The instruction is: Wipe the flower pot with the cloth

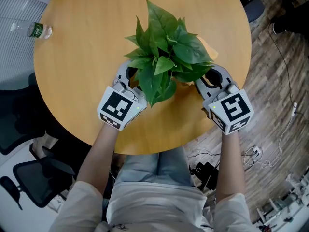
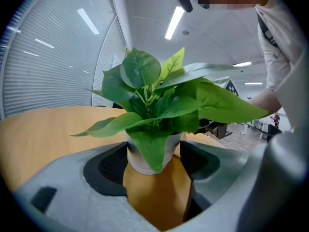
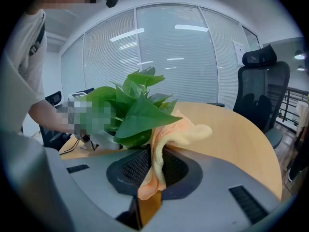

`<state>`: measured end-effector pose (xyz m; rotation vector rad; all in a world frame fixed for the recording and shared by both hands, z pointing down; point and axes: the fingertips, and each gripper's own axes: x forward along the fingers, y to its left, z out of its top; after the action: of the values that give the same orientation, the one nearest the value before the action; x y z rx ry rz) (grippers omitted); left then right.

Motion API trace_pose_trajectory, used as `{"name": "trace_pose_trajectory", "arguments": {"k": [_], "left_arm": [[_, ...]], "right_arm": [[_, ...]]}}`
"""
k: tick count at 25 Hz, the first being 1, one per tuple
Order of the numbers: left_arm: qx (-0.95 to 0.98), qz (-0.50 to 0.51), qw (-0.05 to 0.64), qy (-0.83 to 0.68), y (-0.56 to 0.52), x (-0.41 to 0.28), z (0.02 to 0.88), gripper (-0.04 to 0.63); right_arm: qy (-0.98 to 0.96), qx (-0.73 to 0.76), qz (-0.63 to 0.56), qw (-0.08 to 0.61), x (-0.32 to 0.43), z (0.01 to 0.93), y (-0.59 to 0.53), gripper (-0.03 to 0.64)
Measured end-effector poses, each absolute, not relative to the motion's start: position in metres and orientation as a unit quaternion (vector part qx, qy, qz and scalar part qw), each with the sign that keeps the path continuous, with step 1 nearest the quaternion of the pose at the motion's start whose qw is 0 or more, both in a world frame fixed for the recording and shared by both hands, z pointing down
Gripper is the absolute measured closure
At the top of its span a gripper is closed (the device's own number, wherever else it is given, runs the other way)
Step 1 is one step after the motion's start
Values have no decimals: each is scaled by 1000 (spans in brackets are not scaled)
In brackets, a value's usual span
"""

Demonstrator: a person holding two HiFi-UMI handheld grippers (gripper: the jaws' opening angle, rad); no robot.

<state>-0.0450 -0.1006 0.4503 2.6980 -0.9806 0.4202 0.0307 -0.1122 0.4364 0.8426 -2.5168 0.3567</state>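
- The flower pot [image 2: 136, 159], white and holding a leafy green plant [image 1: 166, 57], is standing upright on the round wooden surface [image 1: 87, 71], toward the edge nearest the person.
- The broad leaves are spreading over the pot's rim and hiding most of it from the head view.
- The left tool [image 2: 153, 151] is gripping the pot from the left, with its jaws standing wide and a pad lying against each side of the pot's lower wall.
- The cloth [image 3: 169, 129], pale orange-yellow, is being pinched between the closed jaws of the right tool [image 3: 155, 151].
- The cloth's free end is bunching up under the leaves on the pot's right side, and whether it is touching the pot cannot be told.
- The person's forearms [image 1: 99, 151] are reaching in from below, one on each side of the plant.
- A clear plastic bottle [image 1: 31, 30] is lying on its side at the far left edge of the surface, well apart from the pot.
- A black office chair [image 3: 258, 91] is standing beyond the surface, in front of glass walls with blinds [image 2: 43, 57].
- Cables [image 1: 260, 156] are trailing over the wooden floor [image 1: 275, 81] on the right.
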Motion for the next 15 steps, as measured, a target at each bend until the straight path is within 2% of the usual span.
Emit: {"name": "trace_pose_trajectory", "arguments": {"k": [15], "left_arm": [[886, 148, 144, -414, -99, -32, 449, 249]], "right_arm": [[-914, 307, 142, 224, 38, 438, -92, 568]]}}
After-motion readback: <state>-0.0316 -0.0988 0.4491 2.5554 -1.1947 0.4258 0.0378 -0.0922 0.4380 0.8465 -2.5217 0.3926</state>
